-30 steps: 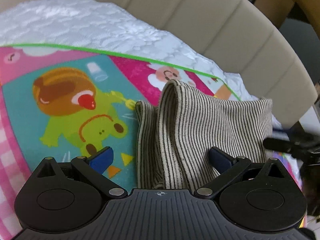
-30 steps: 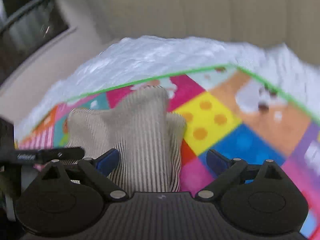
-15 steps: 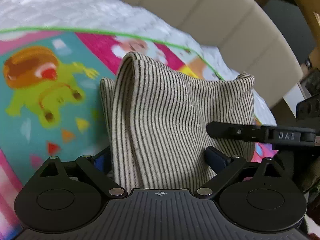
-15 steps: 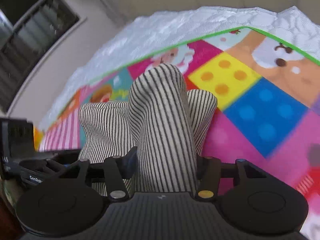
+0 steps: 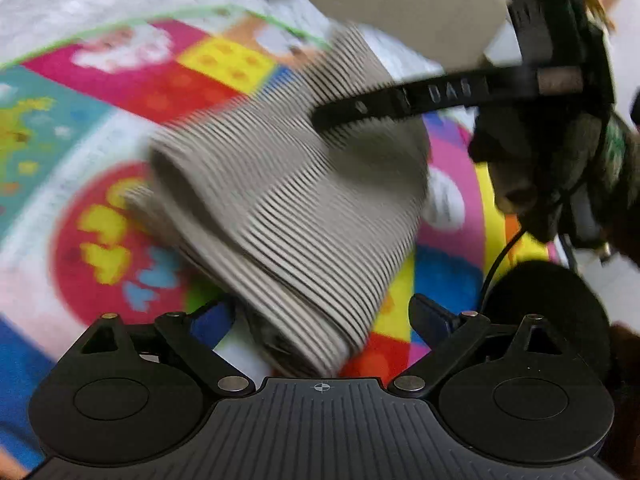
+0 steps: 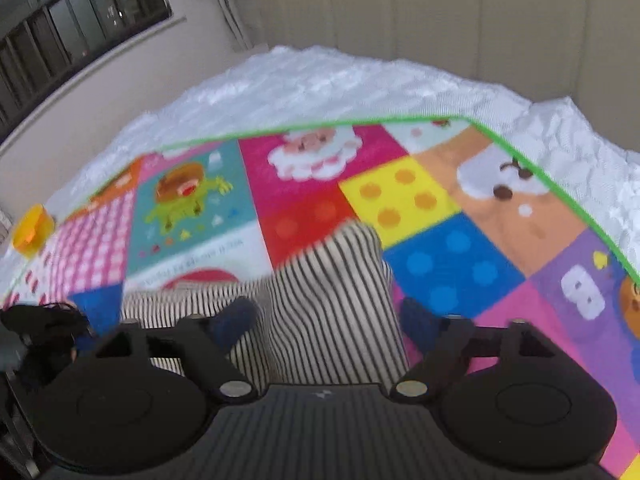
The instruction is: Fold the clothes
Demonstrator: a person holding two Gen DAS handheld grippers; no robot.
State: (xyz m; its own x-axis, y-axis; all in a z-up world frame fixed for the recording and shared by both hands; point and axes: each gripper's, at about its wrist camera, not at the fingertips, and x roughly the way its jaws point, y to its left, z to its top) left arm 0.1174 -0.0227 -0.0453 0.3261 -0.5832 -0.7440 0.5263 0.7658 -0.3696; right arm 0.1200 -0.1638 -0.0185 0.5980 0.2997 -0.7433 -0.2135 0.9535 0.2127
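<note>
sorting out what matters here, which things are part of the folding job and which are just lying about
Part of the job:
striped cloth
left claw, cloth between its fingers
right claw, cloth between its fingers

Just lying about:
colourful play mat
white quilt
orange toy at the mat's edge
beige sofa back

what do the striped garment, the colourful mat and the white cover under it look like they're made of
Striped garment: soft ribbed knit, probably cotton jersey, matte; fine dark stripes on beige, and it bunches in rounded folds.
Colourful mat: smooth printed sheet, perhaps foam or plastic-coated fabric; lies flat, bright cartoon panels, green bound edge.
White cover: quilted-looking textile with a slight sheen; puckered, embossed surface. Blur leaves all three uncertain.
</note>
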